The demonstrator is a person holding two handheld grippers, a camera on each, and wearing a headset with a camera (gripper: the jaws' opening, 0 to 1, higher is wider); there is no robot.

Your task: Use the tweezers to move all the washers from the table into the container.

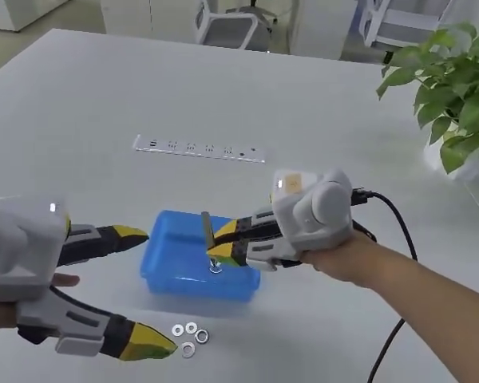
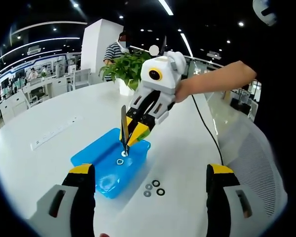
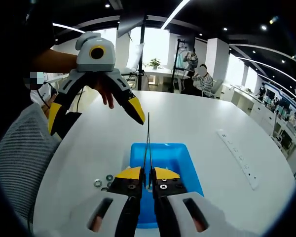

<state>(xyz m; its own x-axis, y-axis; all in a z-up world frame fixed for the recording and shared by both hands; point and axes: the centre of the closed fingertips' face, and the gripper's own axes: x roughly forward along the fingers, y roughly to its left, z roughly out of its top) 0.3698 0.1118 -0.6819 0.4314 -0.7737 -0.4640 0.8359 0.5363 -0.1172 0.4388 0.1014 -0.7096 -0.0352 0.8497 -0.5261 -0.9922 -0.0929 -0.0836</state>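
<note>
Now, the right gripper (image 3: 148, 174) has its jaws pressed together on the tweezers (image 3: 148, 143), pinched near their upper end. The tweezers point tips-down into the blue container (image 3: 170, 163). One washer (image 2: 120, 161) lies on the container floor right at the tips; whether they touch it, I cannot tell. The left gripper (image 1: 146, 289) is spread wide and holds nothing, just beside the container's near-left corner. The loose washers (image 1: 191, 328) sit clustered on the table (image 1: 80, 104) just in front of the container, by the left gripper's lower jaw. A power strip (image 1: 199, 148) lies farther back, and a potted plant (image 1: 455, 88) stands far right.
</note>
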